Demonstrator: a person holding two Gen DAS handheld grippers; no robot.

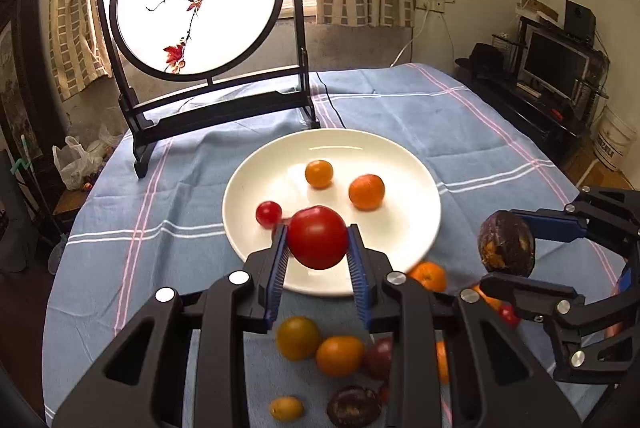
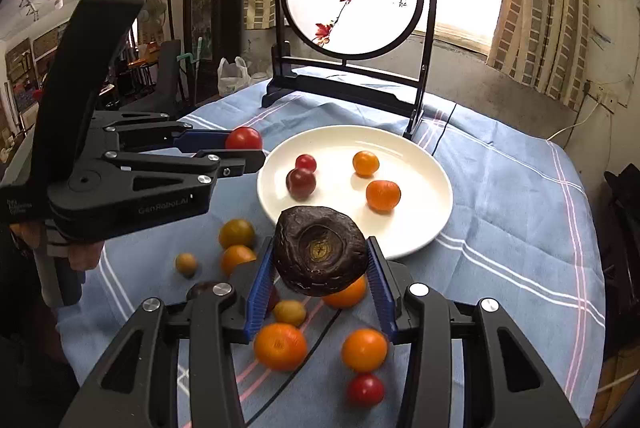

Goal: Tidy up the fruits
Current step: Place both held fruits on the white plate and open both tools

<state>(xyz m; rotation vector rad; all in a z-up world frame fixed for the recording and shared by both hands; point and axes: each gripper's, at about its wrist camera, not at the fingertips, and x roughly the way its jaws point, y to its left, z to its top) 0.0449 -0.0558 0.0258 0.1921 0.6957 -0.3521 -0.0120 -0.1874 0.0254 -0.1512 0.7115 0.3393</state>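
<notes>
- Left wrist view: the left gripper (image 1: 318, 248) pinches a glossy red tomato (image 1: 318, 237) between its blue pads, held over the near rim of the white plate (image 1: 400, 228). To the right, the right gripper (image 1: 506, 260) clamps a dark wrinkled fruit (image 1: 507, 243) above the blue cloth (image 1: 160, 268). Loose fruits near the bottom edge are blurred and partly hidden by the gripper's frame.
- Right wrist view: the dark wrinkled fruit (image 2: 320, 255), brown-black with a yellowish ringed centre, sits squeezed between the right gripper's (image 2: 320, 268) pads, just before the plate (image 2: 432, 224). On the left, the left gripper (image 2: 246, 150) holds the red tomato (image 2: 244, 138) beside the plate's rim; its far finger is mostly hidden.
</notes>
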